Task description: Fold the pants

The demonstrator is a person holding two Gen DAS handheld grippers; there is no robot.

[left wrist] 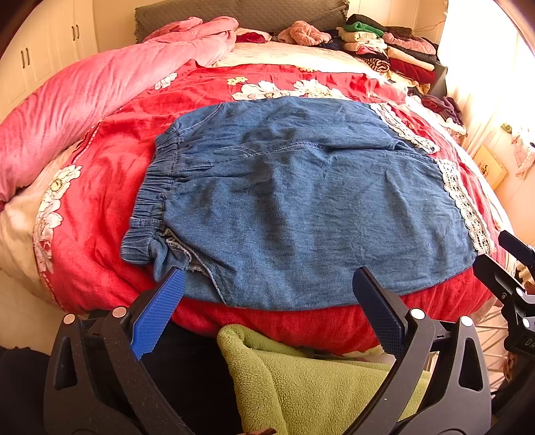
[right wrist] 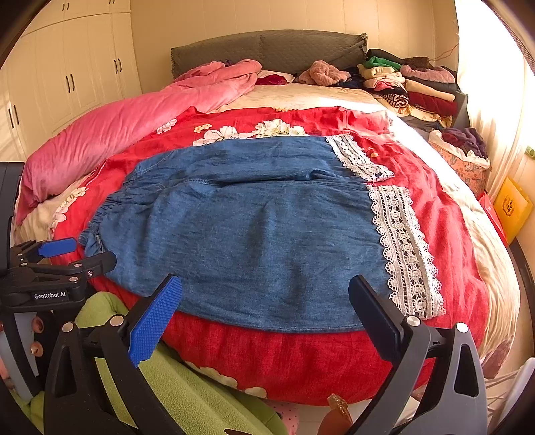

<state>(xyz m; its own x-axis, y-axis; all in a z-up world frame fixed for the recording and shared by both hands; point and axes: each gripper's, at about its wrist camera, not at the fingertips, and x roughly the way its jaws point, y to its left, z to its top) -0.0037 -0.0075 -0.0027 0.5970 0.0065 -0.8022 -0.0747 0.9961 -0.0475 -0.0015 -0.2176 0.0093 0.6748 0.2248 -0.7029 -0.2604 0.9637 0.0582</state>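
Note:
Blue denim pants (left wrist: 294,200) lie flat on the red floral quilt (left wrist: 110,174), elastic waistband (left wrist: 153,194) to the left, white lace leg hems (left wrist: 464,204) to the right. My left gripper (left wrist: 267,281) is open and empty, just off the pants' near edge. My right gripper (right wrist: 265,287) is open and empty over the near edge, close to the lace hem (right wrist: 404,247). The pants (right wrist: 250,231) fill the right wrist view; the left gripper (right wrist: 60,256) shows at its left edge, and the right gripper (left wrist: 508,264) at the left wrist view's right edge.
A pink blanket (left wrist: 100,97) is bunched along the left of the bed. A pile of folded clothes (left wrist: 394,50) sits at the far right by the grey headboard (left wrist: 240,13). A green fleece (left wrist: 317,378) is below the grippers. White wardrobes (right wrist: 67,77) stand left.

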